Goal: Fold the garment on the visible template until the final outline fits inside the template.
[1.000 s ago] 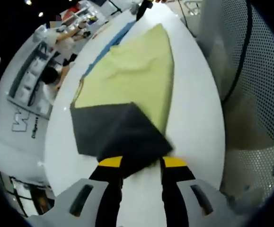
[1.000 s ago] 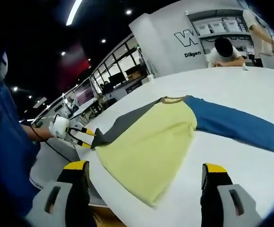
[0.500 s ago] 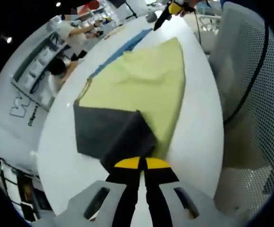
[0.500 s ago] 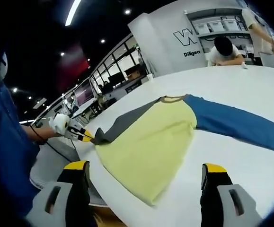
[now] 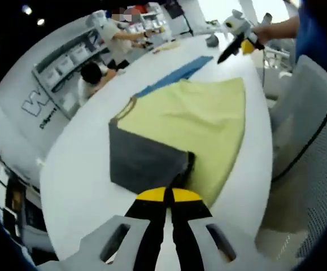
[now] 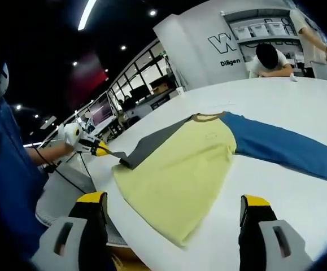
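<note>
A long-sleeved garment lies flat on the white table (image 5: 78, 169). It has a yellow body (image 5: 197, 116), a grey sleeve (image 5: 143, 161) and a blue sleeve (image 5: 177, 73). My left gripper (image 5: 166, 195) is shut on the end of the grey sleeve, at the yellow body's edge. In the right gripper view the left gripper (image 6: 104, 149) grips that grey sleeve (image 6: 152, 144) at the garment's left side. The yellow body (image 6: 180, 169) and the blue sleeve (image 6: 287, 152) spread to the right. My right gripper (image 6: 173, 202) stands open above the garment's near hem, holding nothing. It also appears far off as the right gripper (image 5: 234, 45).
A grey mesh chair (image 5: 315, 141) stands close to the table's edge. People (image 6: 270, 59) work at white shelves beyond the far side of the table (image 6: 265, 96). A person's blue sleeve (image 6: 8, 180) fills the left of the right gripper view.
My left gripper shut on the grey sleeve's end and has carried it inward toward the yellow body. The right gripper has stayed open and still.
</note>
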Demonstrator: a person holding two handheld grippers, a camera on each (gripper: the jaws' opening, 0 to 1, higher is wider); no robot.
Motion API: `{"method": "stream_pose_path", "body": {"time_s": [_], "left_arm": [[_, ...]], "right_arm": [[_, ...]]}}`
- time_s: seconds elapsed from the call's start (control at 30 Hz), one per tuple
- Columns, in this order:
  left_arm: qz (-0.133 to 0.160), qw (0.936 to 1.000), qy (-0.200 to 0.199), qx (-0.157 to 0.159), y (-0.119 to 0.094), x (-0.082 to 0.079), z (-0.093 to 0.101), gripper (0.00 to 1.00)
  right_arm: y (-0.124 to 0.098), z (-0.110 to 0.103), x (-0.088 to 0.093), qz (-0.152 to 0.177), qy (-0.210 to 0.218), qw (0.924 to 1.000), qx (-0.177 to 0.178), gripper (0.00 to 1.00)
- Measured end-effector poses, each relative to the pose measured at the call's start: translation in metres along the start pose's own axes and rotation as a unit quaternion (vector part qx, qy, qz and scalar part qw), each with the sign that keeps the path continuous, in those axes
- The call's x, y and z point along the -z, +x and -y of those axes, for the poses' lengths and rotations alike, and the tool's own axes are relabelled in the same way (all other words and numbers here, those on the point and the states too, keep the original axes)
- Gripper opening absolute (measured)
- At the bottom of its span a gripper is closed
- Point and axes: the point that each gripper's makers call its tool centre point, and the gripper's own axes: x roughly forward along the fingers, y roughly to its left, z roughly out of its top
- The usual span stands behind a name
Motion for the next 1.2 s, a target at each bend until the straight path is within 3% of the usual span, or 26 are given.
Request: {"method": "stream_pose_path", "body": {"time_s": [0.27, 0.33, 0.47, 0.6, 0.7, 0.77, 0.8, 0.83, 1.03, 1.2], "left_arm": [[0.037, 0.9926, -0.102, -0.054, -0.021, -0.012, -0.068, 0.0], [0.037, 0.9871, -0.133, -0.082, -0.032, -0.012, -0.102, 0.0], [0.033, 0.979, -0.17, -0.107, -0.041, -0.009, -0.134, 0.0], [0.02, 0.9702, -0.204, -0.13, -0.047, -0.003, -0.154, 0.0], [0.022, 0.9519, -0.266, -0.15, -0.052, 0.01, -0.18, 0.0], [0.014, 0.9446, -0.282, -0.168, -0.055, 0.025, -0.202, 0.0], [0.004, 0.9424, -0.284, -0.177, -0.057, 0.035, -0.214, 0.0], [0.004, 0.9427, -0.28, -0.181, -0.056, 0.031, -0.207, 0.0], [-0.006, 0.9223, -0.319, -0.218, -0.066, 0.067, -0.252, 0.0], [-0.02, 0.919, -0.322, -0.227, -0.062, 0.094, -0.286, 0.0]], "right_arm": [[0.001, 0.0, 0.002, 0.003, 0.004, 1.0, -0.001, 0.97], [0.0, -0.001, 0.002, 0.003, 0.005, 1.0, 0.0, 0.97], [-0.002, 0.0, 0.004, 0.004, 0.008, 1.0, 0.002, 0.96], [-0.005, 0.003, 0.006, 0.006, 0.012, 0.9999, 0.006, 0.96], [-0.008, 0.004, 0.006, 0.006, 0.015, 0.9998, 0.009, 0.97], [-0.01, 0.004, 0.005, 0.009, 0.017, 0.9998, 0.01, 0.98], [-0.01, 0.0, 0.004, 0.009, 0.018, 0.9998, 0.01, 0.98], [-0.01, 0.0, 0.003, 0.009, 0.018, 0.9998, 0.009, 0.98], [-0.015, -0.004, 0.002, 0.004, 0.018, 0.9997, 0.016, 0.99], [-0.017, -0.015, -0.003, 0.001, 0.021, 0.9994, 0.027, 0.98]]}}
